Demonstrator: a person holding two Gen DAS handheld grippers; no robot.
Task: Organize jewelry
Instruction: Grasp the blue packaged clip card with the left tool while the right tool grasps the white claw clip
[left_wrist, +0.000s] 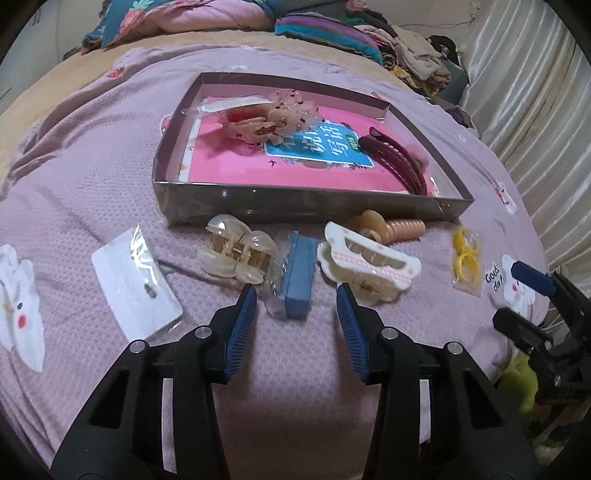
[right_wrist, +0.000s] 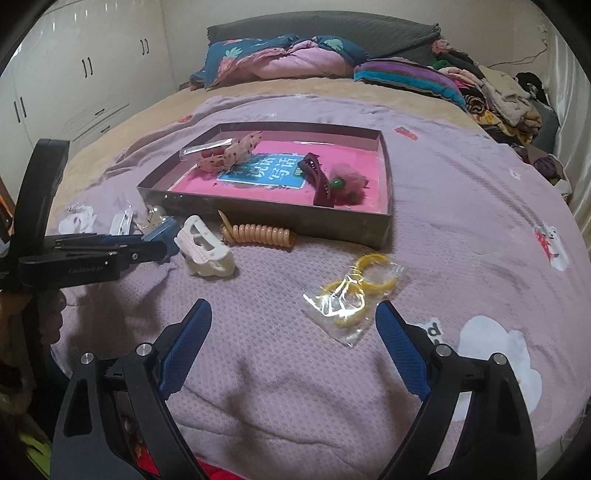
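Note:
My left gripper (left_wrist: 297, 293) points down at the purple bedspread, open, its blue pads either side of the near end of a blue comb-like clip (left_wrist: 298, 275) in a clear bag, not pressing it. Beside the clip lie a cream claw clip (left_wrist: 236, 251) and a white claw clip (left_wrist: 365, 262). My right gripper (right_wrist: 294, 305) is open and empty, just short of a clear bag of yellow rings (right_wrist: 354, 291). The grey tray (right_wrist: 258, 214) behind holds a pink book, a pink bow and a maroon clip (right_wrist: 319, 181).
An orange coil hair tie (right_wrist: 258, 232) lies against the tray's front wall. A white card with pins (left_wrist: 135, 284) and a white fabric piece (left_wrist: 18, 306) lie at the left. Piled bedding and clothes (right_wrist: 498, 92) fill the far end; a curtain hangs on the right.

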